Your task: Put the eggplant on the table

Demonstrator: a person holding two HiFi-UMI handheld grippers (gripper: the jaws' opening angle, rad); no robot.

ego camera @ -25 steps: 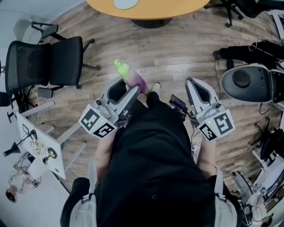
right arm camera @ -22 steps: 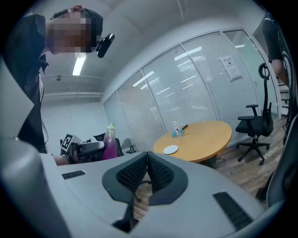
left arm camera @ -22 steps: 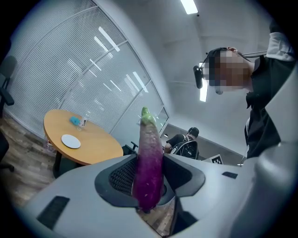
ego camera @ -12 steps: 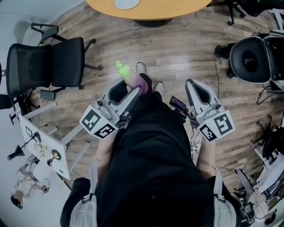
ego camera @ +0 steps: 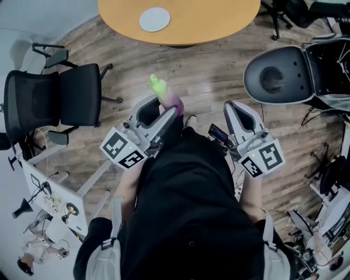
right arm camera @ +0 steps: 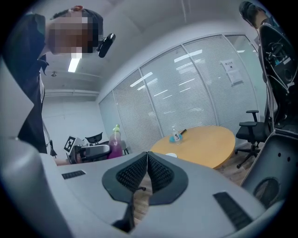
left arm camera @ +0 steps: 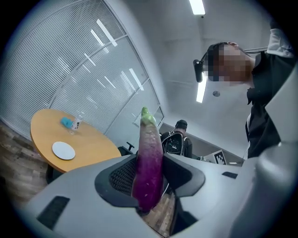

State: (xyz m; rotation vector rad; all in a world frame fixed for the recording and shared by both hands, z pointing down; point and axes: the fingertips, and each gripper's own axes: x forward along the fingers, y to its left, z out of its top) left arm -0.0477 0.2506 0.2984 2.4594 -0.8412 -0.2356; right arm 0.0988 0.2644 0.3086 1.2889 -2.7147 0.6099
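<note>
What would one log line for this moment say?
left gripper: shut on eggplant | right gripper: shut, empty | table: ahead, eggplant not yet on it

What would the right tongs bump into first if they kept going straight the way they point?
Probably the near edge of the table. The right tongs aim toward it, with only bare floor in between. Depth is hard to judge, so they might just miss it.
</note>
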